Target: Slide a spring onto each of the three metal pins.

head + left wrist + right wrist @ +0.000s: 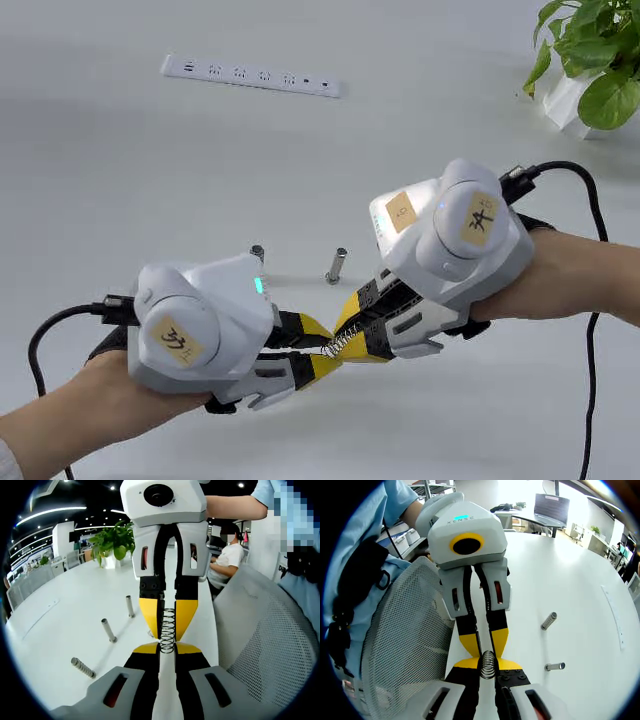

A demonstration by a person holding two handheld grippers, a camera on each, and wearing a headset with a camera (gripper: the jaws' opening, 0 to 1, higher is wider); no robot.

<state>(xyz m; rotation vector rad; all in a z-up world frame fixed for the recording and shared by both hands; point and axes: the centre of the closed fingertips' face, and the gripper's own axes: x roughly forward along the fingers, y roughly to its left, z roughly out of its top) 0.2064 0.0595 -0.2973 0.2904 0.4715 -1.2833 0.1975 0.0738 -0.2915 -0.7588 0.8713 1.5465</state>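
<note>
Spring [335, 345] held above the bench [150, 180], clamped in the right tongs [488, 664], with the left tongs [167, 649] seemingly pinching its end. Let one side go cleanly, then line its bore up with an upright pin [108, 630].

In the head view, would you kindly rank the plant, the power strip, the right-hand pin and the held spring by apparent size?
1. The plant, though cropped by the frame.
2. The power strip.
3. The pin and the spring: alike in length, and the spring is nearer the camera, so unranked.
</note>
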